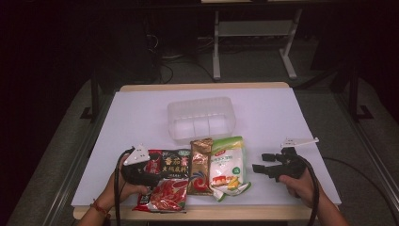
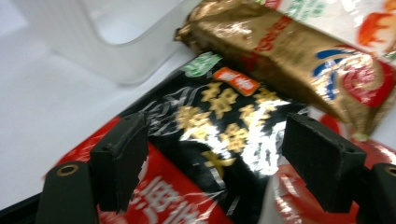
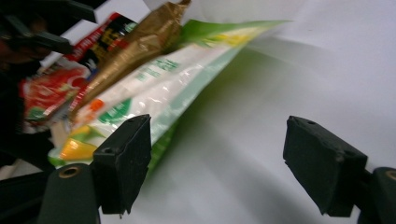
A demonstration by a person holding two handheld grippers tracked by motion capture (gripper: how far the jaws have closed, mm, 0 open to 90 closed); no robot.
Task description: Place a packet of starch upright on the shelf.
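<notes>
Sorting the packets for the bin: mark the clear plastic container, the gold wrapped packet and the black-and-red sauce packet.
clear plastic container (image 1: 201, 104), high view, far rim.
gold wrapped packet (image 1: 201, 167), high view, middle of the wrapper.
black-and-red sauce packet (image 2: 219, 126), left gripper view, black printed panel.

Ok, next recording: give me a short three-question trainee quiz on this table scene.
1. True or false: the clear plastic container has packets inside.
2. Which packet lies between the black-and-red foil packet and the white-and-green plastic packet? A) gold foil packet B) blue box
3. Over which packet does the left gripper hover, jaws apart?

Key: 1 false, it holds nothing. 2 A. 3 the black-and-red foil packet; the right gripper is open too, over the white table.
</notes>
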